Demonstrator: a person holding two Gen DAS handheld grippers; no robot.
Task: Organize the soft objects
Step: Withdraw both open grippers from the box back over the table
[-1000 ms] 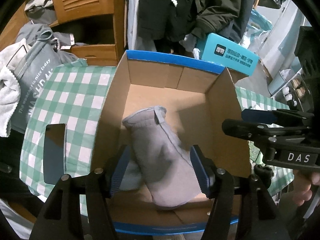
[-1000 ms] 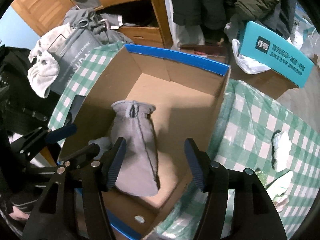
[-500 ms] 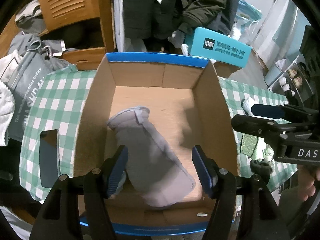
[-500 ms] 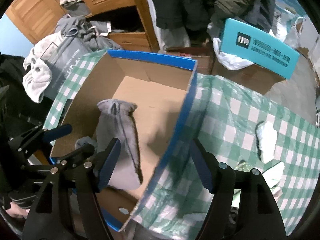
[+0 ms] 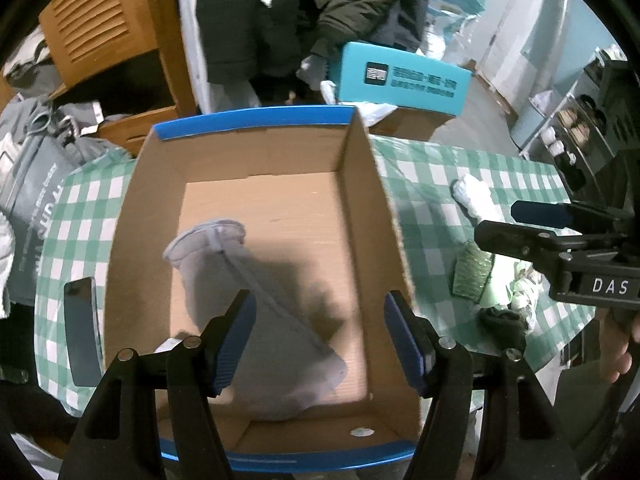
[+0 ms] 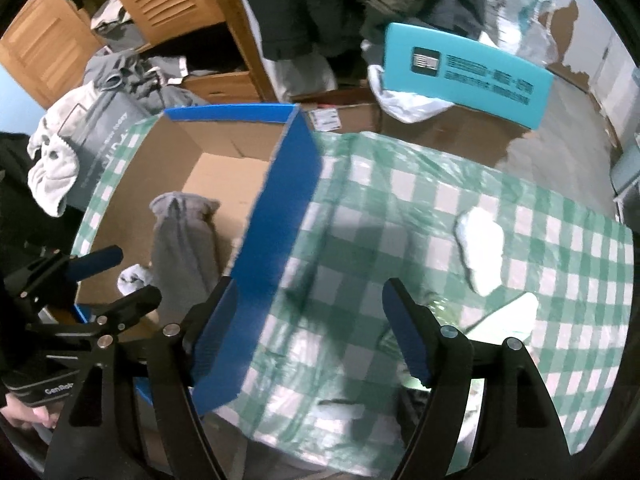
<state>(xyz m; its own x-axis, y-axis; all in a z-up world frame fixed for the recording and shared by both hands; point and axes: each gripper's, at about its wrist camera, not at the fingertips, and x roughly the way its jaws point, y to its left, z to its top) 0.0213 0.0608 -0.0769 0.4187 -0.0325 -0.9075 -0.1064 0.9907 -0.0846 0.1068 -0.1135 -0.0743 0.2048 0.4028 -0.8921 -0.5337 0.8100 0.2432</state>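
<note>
A grey mitten (image 5: pixel 248 304) lies in the box (image 5: pixel 360 208), long axis running from near right to far left, under the left tool (image 5: pixel 320 336), whose jaws stand apart and empty. The right tool (image 6: pixel 308 328), also spread and empty, hangs over the desk (image 6: pixel 400 240). A white sock (image 6: pixel 480 248) lies ahead and right of it, long axis away from the camera; the right hand is likely nearer.
</note>
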